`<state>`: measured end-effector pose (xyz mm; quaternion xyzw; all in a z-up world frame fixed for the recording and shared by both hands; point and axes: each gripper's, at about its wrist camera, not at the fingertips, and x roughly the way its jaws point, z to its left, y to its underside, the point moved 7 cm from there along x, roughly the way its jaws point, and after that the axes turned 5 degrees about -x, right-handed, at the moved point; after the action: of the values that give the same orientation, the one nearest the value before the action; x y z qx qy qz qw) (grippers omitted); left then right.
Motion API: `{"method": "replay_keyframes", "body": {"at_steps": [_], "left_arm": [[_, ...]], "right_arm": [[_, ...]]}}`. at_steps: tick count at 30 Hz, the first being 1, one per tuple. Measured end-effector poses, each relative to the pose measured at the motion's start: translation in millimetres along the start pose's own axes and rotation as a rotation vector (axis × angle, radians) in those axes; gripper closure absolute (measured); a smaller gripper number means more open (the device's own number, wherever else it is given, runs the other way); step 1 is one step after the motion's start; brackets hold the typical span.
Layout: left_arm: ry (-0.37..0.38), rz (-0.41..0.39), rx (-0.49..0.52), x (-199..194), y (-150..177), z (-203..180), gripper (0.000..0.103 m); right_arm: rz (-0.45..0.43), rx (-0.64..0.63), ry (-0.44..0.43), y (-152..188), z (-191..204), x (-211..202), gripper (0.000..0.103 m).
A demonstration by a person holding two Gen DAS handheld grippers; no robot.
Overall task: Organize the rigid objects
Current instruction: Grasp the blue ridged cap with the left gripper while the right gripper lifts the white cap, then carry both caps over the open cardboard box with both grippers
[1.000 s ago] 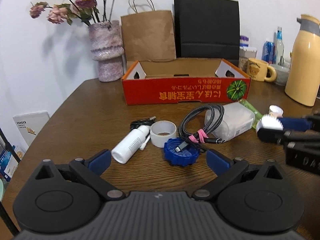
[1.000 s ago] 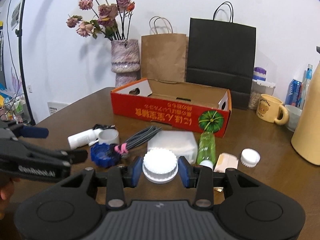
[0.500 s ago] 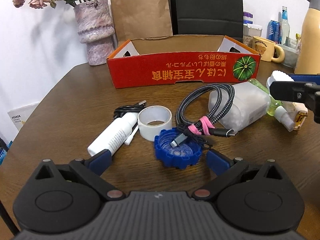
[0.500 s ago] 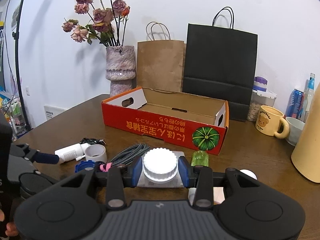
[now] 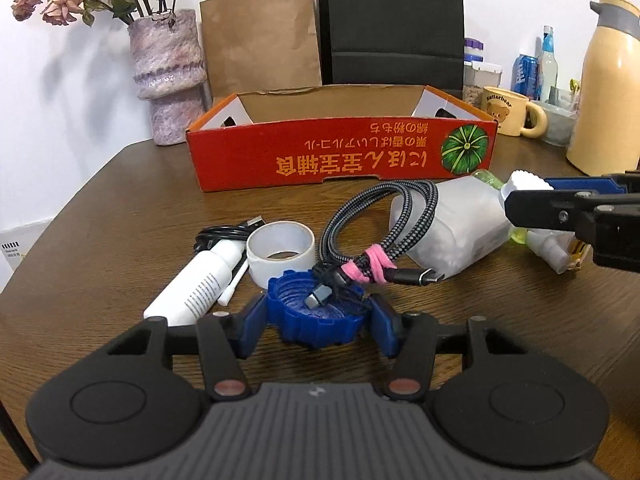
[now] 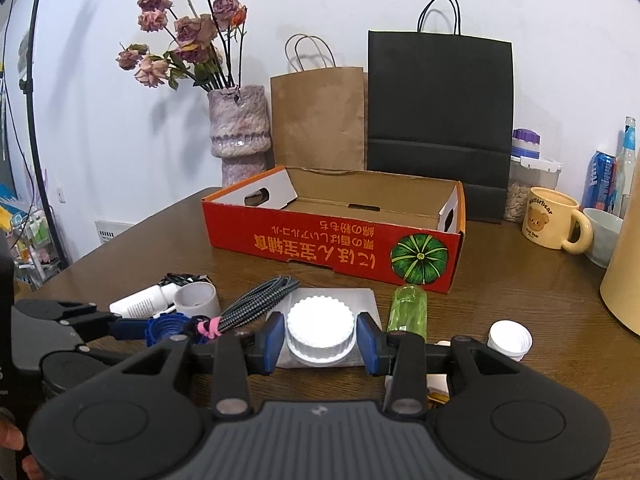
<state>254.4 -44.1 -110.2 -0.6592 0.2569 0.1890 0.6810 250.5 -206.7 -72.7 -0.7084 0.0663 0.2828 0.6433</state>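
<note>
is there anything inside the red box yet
No, the red box shows only its bare cardboard floor in the right wrist view.

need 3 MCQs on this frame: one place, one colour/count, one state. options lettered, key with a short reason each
1. Where does the red cardboard box stand?
A. in front of the paper bags
B. left of the vase
C. on the floor

2. What colour is the lid between the left gripper's fingers?
A. white
B. blue
C. green

3. What does the right gripper hold?
A. nothing
B. the tape roll
C. a white ribbed lid

Key:
1 A: the brown bag and black bag rise behind it on the table.
2 B: a blue ribbed lid sits there as the jaws are closing, a cable plug lying in it.
3 C: both pads press its sides.
</note>
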Motion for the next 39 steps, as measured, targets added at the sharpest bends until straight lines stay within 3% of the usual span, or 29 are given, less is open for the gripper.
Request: {"method": "replay_keyframes", "body": {"at_steps": [18, 26, 39], "left_arm": [[0.034, -0.221, -0.069, -70.6, -12.6, -3.0, 0.048], [0.027, -0.25, -0.083, -86.1, -19.6, -2.0, 0.048], [0.0, -0.299, -0.092, -95.8, -60.3, 1.5, 0.048]], "right_arm": [[-0.055, 0.042, 0.008, -0.9, 3.4, -19.8, 0.064], [-0.074, 0.051, 0.005, -4.8, 4.6, -27.6, 0.064], [-0.118, 0.045, 0.039, -34.1, -4.4, -32.3, 0.064]]}}
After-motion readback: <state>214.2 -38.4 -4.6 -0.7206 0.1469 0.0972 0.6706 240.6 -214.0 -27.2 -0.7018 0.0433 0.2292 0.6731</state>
